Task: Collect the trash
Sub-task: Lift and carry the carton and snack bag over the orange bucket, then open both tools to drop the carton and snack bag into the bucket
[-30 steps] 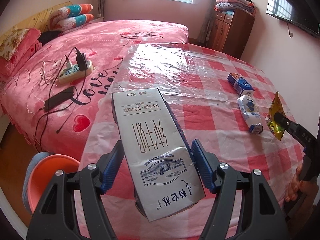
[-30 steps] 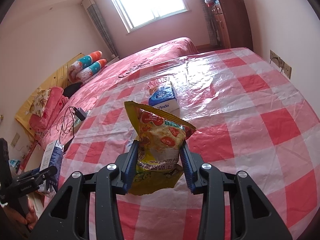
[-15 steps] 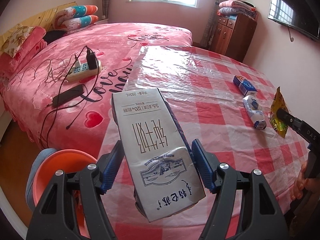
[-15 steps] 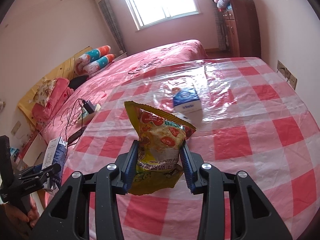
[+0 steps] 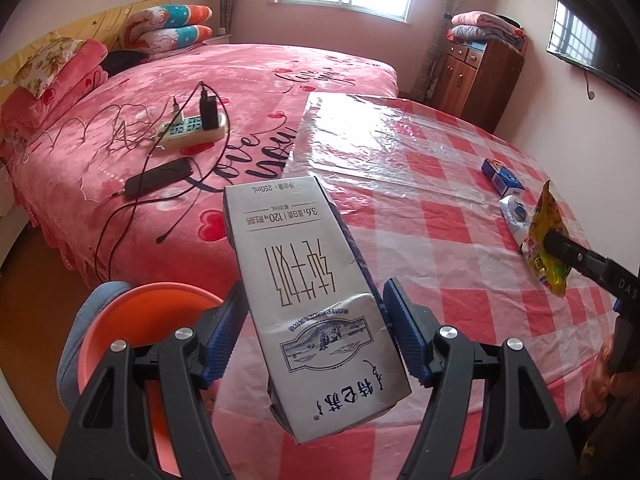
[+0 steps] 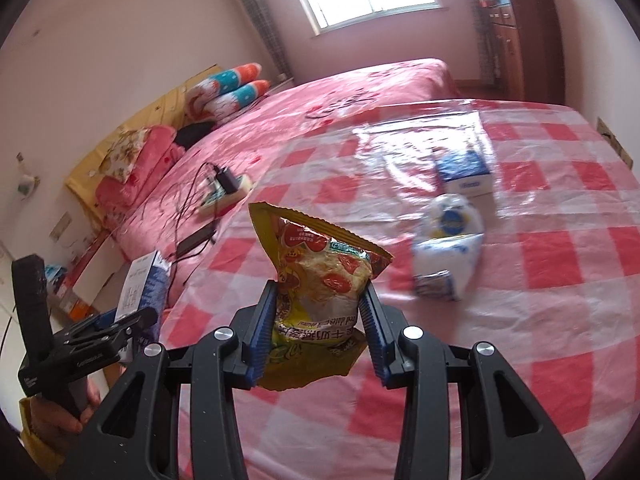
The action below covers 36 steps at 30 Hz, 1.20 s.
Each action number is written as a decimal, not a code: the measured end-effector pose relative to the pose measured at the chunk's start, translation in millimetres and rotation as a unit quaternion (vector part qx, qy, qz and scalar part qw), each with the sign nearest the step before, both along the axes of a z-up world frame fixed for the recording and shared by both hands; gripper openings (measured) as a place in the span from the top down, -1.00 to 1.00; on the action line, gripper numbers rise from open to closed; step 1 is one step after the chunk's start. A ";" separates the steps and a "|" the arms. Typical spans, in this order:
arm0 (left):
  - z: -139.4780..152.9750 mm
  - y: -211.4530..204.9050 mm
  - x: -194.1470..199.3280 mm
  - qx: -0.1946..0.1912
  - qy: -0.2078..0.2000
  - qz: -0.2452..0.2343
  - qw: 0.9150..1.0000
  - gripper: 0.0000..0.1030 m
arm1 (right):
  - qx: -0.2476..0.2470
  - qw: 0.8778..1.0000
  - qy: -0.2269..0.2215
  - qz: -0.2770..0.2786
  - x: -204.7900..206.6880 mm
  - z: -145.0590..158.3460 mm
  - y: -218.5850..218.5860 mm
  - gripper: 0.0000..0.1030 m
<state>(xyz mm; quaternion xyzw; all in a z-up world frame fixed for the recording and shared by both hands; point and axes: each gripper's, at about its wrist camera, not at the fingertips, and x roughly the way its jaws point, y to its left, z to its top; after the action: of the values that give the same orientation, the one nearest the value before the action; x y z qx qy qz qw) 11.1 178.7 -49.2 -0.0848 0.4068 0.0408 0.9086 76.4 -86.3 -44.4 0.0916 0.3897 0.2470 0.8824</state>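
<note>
My left gripper (image 5: 314, 336) is shut on a grey-and-blue milk carton (image 5: 308, 288), held above the near left edge of the checked table (image 5: 440, 248). An orange bin (image 5: 132, 320) sits on the floor below and to the left of it. My right gripper (image 6: 320, 320) is shut on a yellow snack bag (image 6: 320, 280) over the table; the same bag (image 5: 546, 240) shows at the right of the left wrist view. A white-and-blue tissue pack (image 6: 448, 256) and a blue tissue box (image 6: 464, 176) lie on the table beyond it.
A bed with a pink cover (image 5: 160, 120) stands left of the table, carrying a power strip (image 5: 192, 128), a phone (image 5: 158, 178) and cables. A wooden cabinet (image 5: 480, 76) stands at the back. A hand (image 6: 60, 416) holds the left gripper's handle.
Both grippers have swung left with their loads. The orange bin has come further into the left wrist view, and the tissue pack and box have slid right in the right wrist view.
</note>
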 end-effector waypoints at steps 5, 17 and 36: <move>1.2 15.4 -8.0 -0.003 -0.004 0.016 1.000 -0.35 | 0.005 0.999 0.015 0.034 -4.6 -1.0 25.0 0.18; -3.7 59.7 -29.9 -0.006 -0.001 0.062 0.998 -0.35 | 0.005 0.992 0.044 0.121 -18.3 0.2 93.1 0.18; -38.9 123.2 -64.0 -0.020 0.037 0.131 0.990 -0.36 | -0.023 0.967 0.063 0.245 -44.7 -2.1 211.2 0.18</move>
<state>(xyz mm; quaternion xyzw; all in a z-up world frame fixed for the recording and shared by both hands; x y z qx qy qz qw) -52.9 301.8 -88.1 -0.1544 0.4267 0.1544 0.8776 31.7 124.9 -46.5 -0.0115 0.4602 0.4410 0.7705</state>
